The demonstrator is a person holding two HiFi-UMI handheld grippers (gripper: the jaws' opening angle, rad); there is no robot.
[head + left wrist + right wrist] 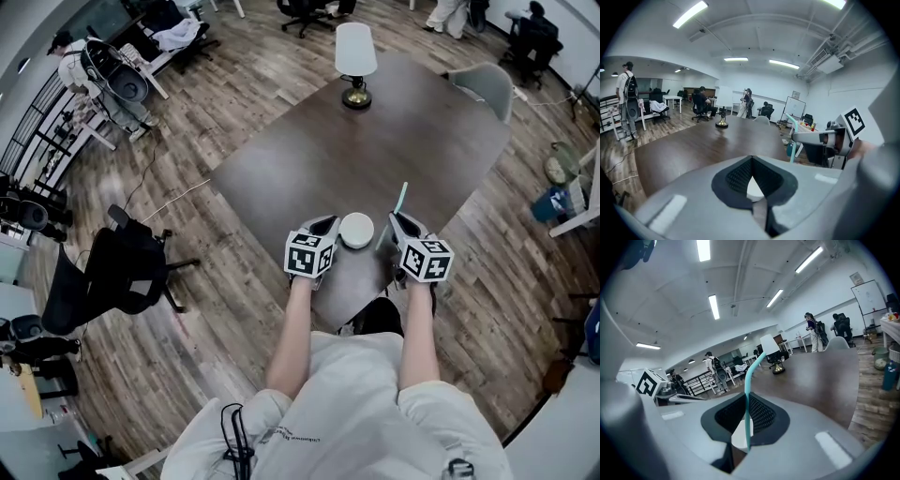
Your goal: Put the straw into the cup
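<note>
1. Both tools sit at the near edge of the dark table (pixel 375 141), one on either side of the cup (pixel 356 230).
2. In the left gripper view, the left gripper (pixel 751 161) has its dark ribbed pads pressed together at the tips, with nothing between them. In the head view it lies just left of the cup.
3. In the right gripper view, the right gripper (pixel 746 397) pinches the straw (pixel 749 380) between its pads. The straw is teal and runs up out of the jaws, bending to the right near its top.
4. In the head view, the straw sticks out beyond the right gripper's tips, pointing away from the person. It is just to the right of the cup and outside it.
5. The cup is white and round and stands upright on the table between the two grippers. Its opening faces up.
6. A lamp (pixel 355 61) with a white shade and a brass base stands at the far side of the table, well apart from the cup.
7. A grey chair (pixel 487 84) is drawn up at the table's far right corner.
8. A black office chair (pixel 122 272) stands on the wooden floor to the left.
</note>
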